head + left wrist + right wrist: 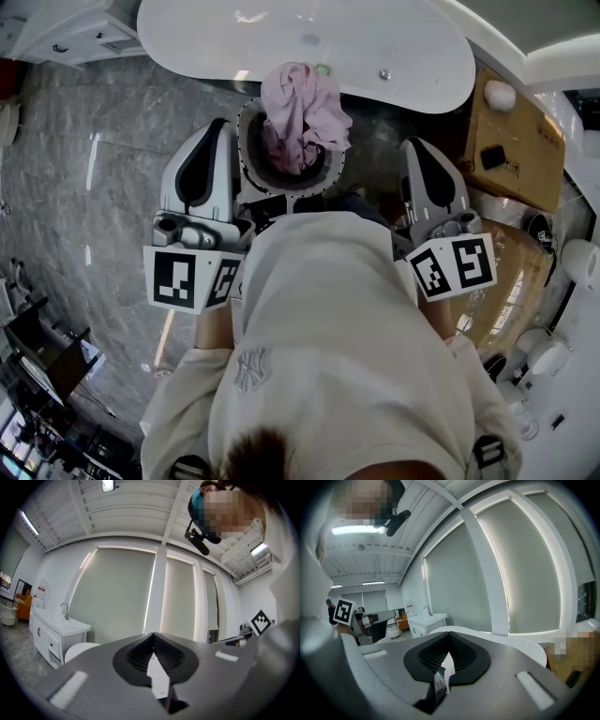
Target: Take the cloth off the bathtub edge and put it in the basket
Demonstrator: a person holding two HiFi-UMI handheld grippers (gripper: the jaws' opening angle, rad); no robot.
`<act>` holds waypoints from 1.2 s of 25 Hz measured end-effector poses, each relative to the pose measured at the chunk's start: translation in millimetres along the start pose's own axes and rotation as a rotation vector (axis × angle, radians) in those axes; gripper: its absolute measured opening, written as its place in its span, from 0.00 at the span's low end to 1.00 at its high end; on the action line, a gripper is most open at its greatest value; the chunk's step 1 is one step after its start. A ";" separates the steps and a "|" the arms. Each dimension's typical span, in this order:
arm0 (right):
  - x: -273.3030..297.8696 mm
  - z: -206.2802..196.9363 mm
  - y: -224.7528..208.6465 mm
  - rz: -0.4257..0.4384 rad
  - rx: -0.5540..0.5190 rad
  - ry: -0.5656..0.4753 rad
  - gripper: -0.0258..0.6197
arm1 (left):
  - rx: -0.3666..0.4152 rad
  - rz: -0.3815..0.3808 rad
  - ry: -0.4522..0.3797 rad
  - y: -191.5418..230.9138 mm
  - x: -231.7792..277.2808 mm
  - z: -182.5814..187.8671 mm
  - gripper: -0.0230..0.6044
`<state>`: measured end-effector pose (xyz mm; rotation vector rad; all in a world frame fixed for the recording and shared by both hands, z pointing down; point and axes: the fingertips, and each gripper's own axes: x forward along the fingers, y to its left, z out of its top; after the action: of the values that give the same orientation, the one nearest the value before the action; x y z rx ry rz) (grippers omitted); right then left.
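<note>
The pink cloth [302, 117] lies bunched in the round basket [246, 150], which stands on the floor against the white bathtub [281, 37]. Part of the cloth rises above the basket's rim and leans toward the tub. My left gripper [221, 125] is held just left of the basket and my right gripper [413, 146] some way right of it, both close to my body. In the left gripper view the left gripper [153, 634] has its jaws meeting with nothing between them. The right gripper [450, 633] is likewise shut and empty. Both gripper views point up at the windows.
A cardboard box [516, 131] stands right of the tub. A white vanity with a tap [54, 632] is on the left beyond the tub end [79, 651]. Grey marble floor [84, 169] spreads to the left. White fixtures [544, 356] crowd the lower right.
</note>
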<state>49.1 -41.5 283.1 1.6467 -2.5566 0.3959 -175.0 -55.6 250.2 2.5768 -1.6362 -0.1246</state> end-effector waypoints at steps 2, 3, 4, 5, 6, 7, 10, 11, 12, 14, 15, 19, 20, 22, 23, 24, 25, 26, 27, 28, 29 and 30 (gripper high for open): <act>0.4 0.1 0.6 0.001 0.000 -0.001 0.04 | -0.001 -0.003 -0.002 -0.4 0.0 -0.1 0.11; 0.6 0.0 0.9 0.002 0.000 -0.001 0.04 | -0.001 -0.004 -0.003 -0.5 -0.1 -0.5 0.11; 0.7 -0.3 1.1 0.002 -0.001 -0.002 0.04 | 0.000 -0.005 -0.003 -0.4 -0.4 -0.9 0.11; 0.8 -0.8 1.1 0.003 -0.001 -0.002 0.04 | 0.000 -0.005 -0.003 -0.4 -0.7 -1.4 0.11; 0.8 -1.3 1.1 0.003 -0.002 -0.002 0.04 | 0.000 -0.006 -0.004 -0.4 -1.0 -1.7 0.11; 0.5 -1.6 0.9 0.003 -0.002 -0.002 0.04 | 0.000 -0.005 -0.004 -0.5 -1.4 -1.7 0.11; -0.1 -0.4 0.6 0.003 -0.002 -0.002 0.04 | 0.000 -0.002 -0.005 -0.3 -1.8 -0.2 0.11; 0.1 -0.2 0.7 0.004 -0.001 -0.002 0.04 | 0.000 -0.001 -0.005 0.0 -1.7 0.2 0.11; 0.6 -0.2 0.7 0.004 -0.001 -0.001 0.04 | 0.000 -0.001 -0.006 0.3 -1.6 0.4 0.11; 1.9 -0.8 0.8 0.005 0.000 0.000 0.04 | 0.000 -0.001 -0.008 1.0 -1.0 0.2 0.11; 2.5 -1.2 0.8 0.005 0.000 0.000 0.04 | 0.000 -0.001 -0.008 1.4 -0.7 -0.1 0.11; 4.0 -1.2 -0.1 0.006 0.001 0.001 0.04 | -0.001 0.003 -0.004 2.2 0.8 -1.2 0.11; 4.1 -1.2 -0.7 0.006 0.002 0.001 0.04 | -0.001 0.004 -0.005 2.1 1.1 -1.2 0.11; 4.2 -1.0 -2.1 0.005 0.003 0.002 0.04 | -0.001 0.004 -0.005 1.7 1.7 -1.0 0.11; 4.2 -0.9 -2.7 0.005 0.003 0.002 0.04 | -0.001 0.004 -0.005 1.4 2.0 -0.8 0.11; 4.2 -0.9 -3.3 0.005 0.003 0.002 0.04 | -0.001 0.004 -0.005 1.0 2.4 -0.6 0.11; 4.2 -0.8 -3.8 0.006 0.003 0.003 0.04 | -0.001 0.004 -0.005 0.6 2.8 -0.5 0.11; 4.3 -0.8 -4.2 0.006 0.004 0.003 0.04 | 0.000 0.004 -0.005 0.2 3.3 -0.5 0.11; 4.4 -0.9 -4.5 0.006 0.004 0.003 0.04 | 0.000 0.003 -0.005 -0.1 3.6 -0.4 0.11; 4.4 -0.9 -4.7 0.006 0.005 0.003 0.04 | 0.000 0.003 -0.005 -0.5 3.8 -0.2 0.11; 4.3 -0.8 -5.0 0.005 0.005 0.003 0.04 | 0.000 0.002 -0.005 -1.0 4.0 -0.1 0.11; 4.2 -0.6 -5.4 0.005 0.006 0.003 0.04 | 0.001 0.000 -0.005 -1.5 4.3 0.0 0.11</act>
<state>52.1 -47.1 285.5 1.6410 -2.5599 0.4066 -171.8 -58.9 249.9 2.5788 -1.6388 -0.1307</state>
